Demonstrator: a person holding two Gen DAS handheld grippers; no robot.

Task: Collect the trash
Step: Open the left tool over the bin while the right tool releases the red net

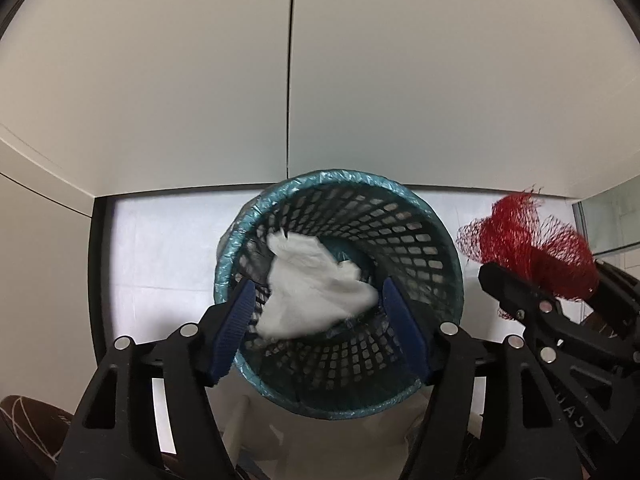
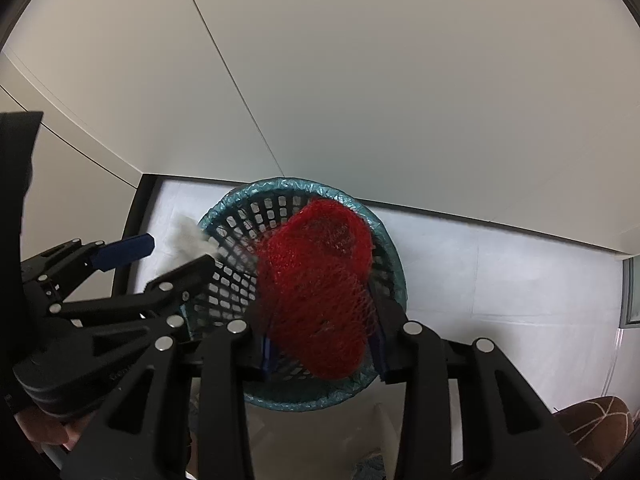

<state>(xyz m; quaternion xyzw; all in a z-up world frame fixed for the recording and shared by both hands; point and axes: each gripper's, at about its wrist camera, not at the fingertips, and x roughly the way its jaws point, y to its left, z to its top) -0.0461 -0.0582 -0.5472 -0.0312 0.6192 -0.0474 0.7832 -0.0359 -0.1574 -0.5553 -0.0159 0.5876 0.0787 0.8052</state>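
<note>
A black mesh waste basket (image 1: pixel 400 240) with a teal bag liner folded over its rim stands on the white floor by the wall; it also shows in the right wrist view (image 2: pixel 240 236). My left gripper (image 1: pixel 316 300) is open right over the basket mouth, and a crumpled white tissue (image 1: pixel 316 292) sits between its blue pads, loose, touching at most the right pad. My right gripper (image 2: pixel 320 320) is shut on a red mesh net bag (image 2: pixel 320 280), held above the basket; the net bag (image 1: pixel 532 248) appears at the right in the left wrist view.
A pale wall with a vertical seam (image 1: pixel 290 80) rises behind the basket. A black frame edge (image 1: pixel 94 280) runs down the left of the white floor. A brown patterned object (image 2: pixel 600 428) lies low right. A glass pane (image 1: pixel 612 216) is at far right.
</note>
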